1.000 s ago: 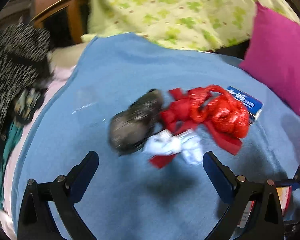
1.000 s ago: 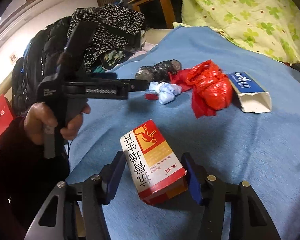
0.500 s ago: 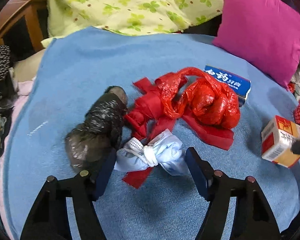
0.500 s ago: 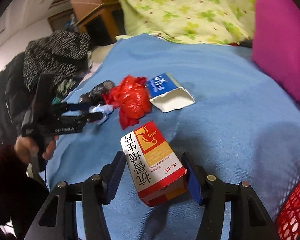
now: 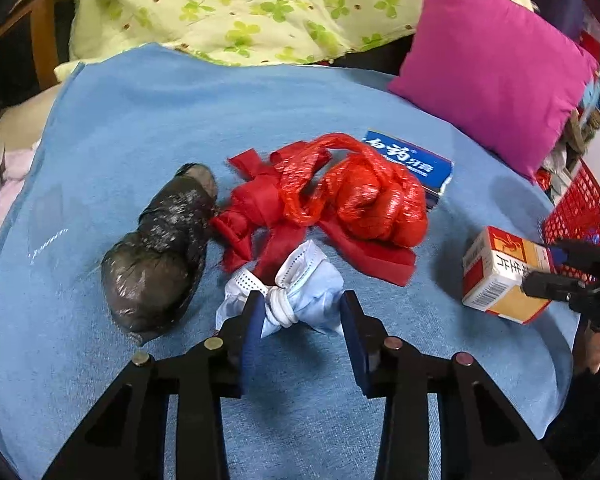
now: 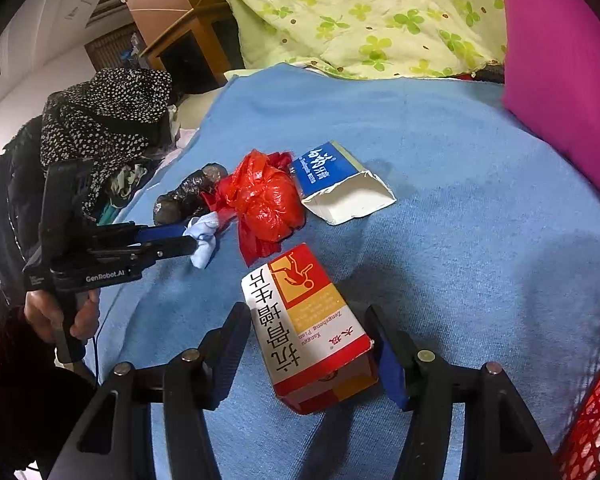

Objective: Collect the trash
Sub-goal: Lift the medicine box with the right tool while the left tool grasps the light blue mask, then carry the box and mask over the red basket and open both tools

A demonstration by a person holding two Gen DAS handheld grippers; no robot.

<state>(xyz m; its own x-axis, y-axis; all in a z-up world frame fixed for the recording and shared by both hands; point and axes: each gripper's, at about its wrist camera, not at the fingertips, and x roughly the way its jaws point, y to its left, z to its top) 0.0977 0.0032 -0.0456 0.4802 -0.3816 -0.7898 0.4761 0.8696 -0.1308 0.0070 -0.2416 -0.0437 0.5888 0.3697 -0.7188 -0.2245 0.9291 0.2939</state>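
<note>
A knotted pale-blue face mask (image 5: 308, 292) lies on the blue blanket (image 5: 140, 120). My left gripper (image 5: 300, 320) straddles it, jaws closing, both pads against its sides. The right wrist view shows the same grip, the left gripper (image 6: 192, 240) on the face mask (image 6: 204, 240). Behind the mask lie a red plastic bag (image 5: 372, 204), a black bag bundle (image 5: 160, 256) and an open blue carton (image 5: 408, 160). My right gripper (image 6: 306, 312) holds a red, white and yellow medicine box (image 6: 300, 312), tilted, jaws easing open slightly. The left wrist view shows that medicine box (image 5: 496, 272) at the right.
A red mesh basket (image 5: 576, 208) stands at the blanket's right edge, also the red mesh basket (image 6: 596, 420) at the right gripper's lower right. A magenta pillow (image 5: 488, 68) and a green-patterned quilt (image 5: 240, 8) lie behind. Dark clothes (image 6: 100, 116) are piled at the left.
The left jaws went from wide apart to closed around the mask as the gripper tipped down onto it. The right gripper carried the box rightward and rolled; the basket came into its view.
</note>
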